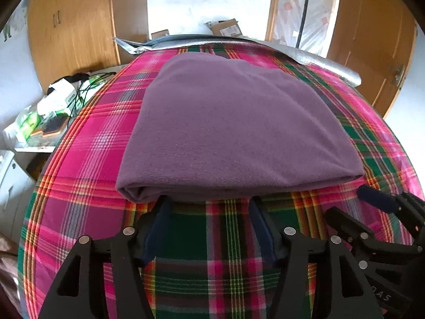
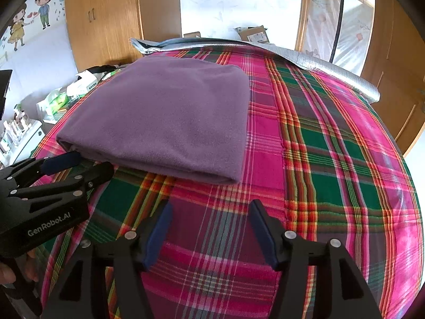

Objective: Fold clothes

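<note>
**Mei:** Plaid bedcover (image 1: pixel 228 252), pink and green, fills the near ground in both wrist views. What are the fingers doing?

**Tom:** Nearest first: the left gripper (image 1: pixel 209 202) stands with its jaws wide apart, nothing between them but plaid. Its blue-padded fingertips (image 1: pixel 165 204) sit right at the near folded edge of the purple garment (image 1: pixel 233 122). Whether they touch that edge or stop just short, I cannot tell.

**Mei:** And the other one?

**Tom:** The right gripper (image 2: pixel 209 207) is spread just as wide, and empty. Its pads (image 2: pixel 256 212) hang over bare bedcover, a little apart from the garment's near right corner.

**Mei:** Where does the garment lie?

**Tom:** Flat on the bedcover, folded into a thick rectangle, with layered edges showing at its near left corner. From the right wrist view it sits toward the left, with the left gripper just beside that corner.

**Mei:** What is cut off or hard to read?

**Tom:** In the left wrist view the right gripper shows only in part at the right edge. In the right wrist view a bit of a hand (image 2: pixel 8 273) holding the left gripper peeks in at the lower left. Farther back, a silver mat (image 2: pixel 326 63) pokes out under the bedcover's far edge. Beyond it stand wooden cupboards (image 1: pixel 77 26) and a cardboard box (image 2: pixel 252 34), its label too small to read. The clutter beside the bed (image 1: pixel 53 106) is mostly blurred.
</note>
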